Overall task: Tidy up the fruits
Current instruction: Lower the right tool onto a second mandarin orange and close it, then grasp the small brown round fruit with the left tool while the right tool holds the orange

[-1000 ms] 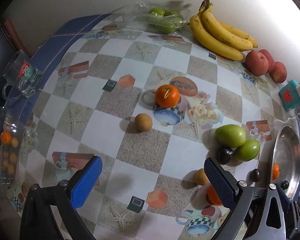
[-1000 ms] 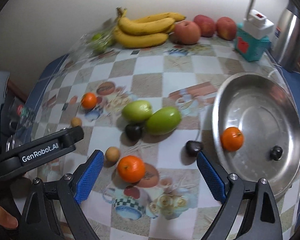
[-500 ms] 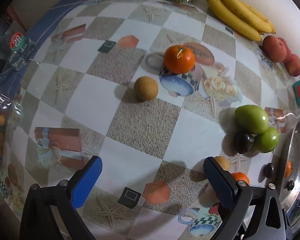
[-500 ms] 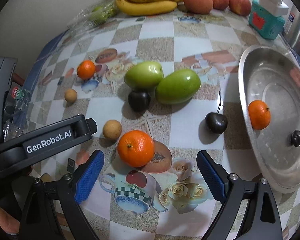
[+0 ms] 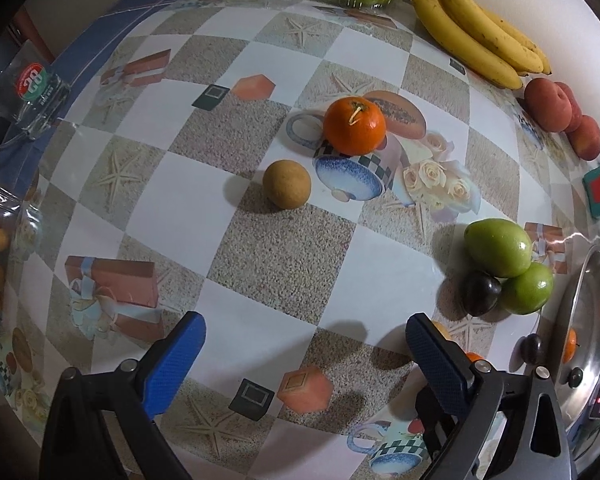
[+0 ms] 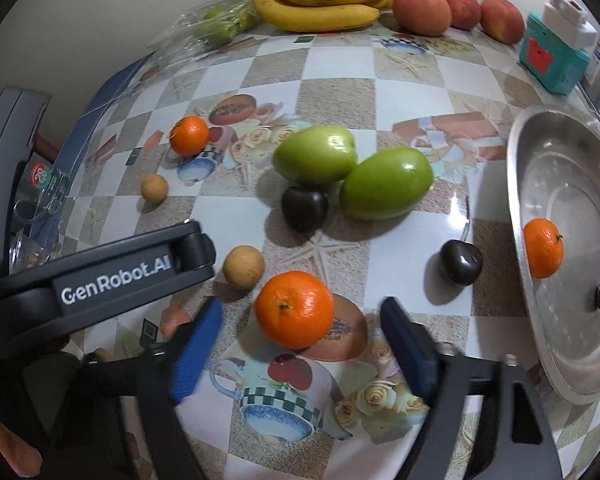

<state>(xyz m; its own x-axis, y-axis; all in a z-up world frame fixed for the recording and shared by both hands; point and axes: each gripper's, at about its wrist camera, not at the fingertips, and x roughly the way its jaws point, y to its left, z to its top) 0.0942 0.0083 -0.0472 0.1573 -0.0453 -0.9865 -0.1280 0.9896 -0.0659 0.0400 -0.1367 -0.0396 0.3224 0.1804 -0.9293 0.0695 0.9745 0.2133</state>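
Caught early in the sorting, to judge by the spread across the chequered table (image 5: 260, 272). Counted only a first orange (image 6: 543, 253) inside the steel dish (image 6: 560, 152) at the table's right edge, near the knob at its centre. Held the left gripper (image 5: 304, 322) spread wide and empty, pointing down at bare cloth. Brought the right gripper (image 6: 300, 310) low over the second orange (image 6: 294, 309), jaws closing with the fruit between them, pads seemingly not yet pressing on it. Kept the bananas (image 6: 324, 0) at the far wall, three peaches (image 6: 420, 10) just beside them and a clear tray of green fruit (image 6: 220, 28) on the other side: apparently grouped already. Left two large green fruits (image 6: 315, 154) touching mid-table, with a dark plum (image 6: 304, 208) tucked against them. Left the third orange (image 6: 189, 135) farther off to the left, on a printed cup. Left a stemmed plum (image 6: 460, 266) alone near the dish rim. Left two small tan fruits apart: the nearer tan fruit (image 6: 243, 267) just beside the second orange, the farther tan fruit (image 6: 154, 187) near the third. Judged the bulk of the job undone: two oranges, both plums, the green pair and the tan fruits all loose on the cloth.
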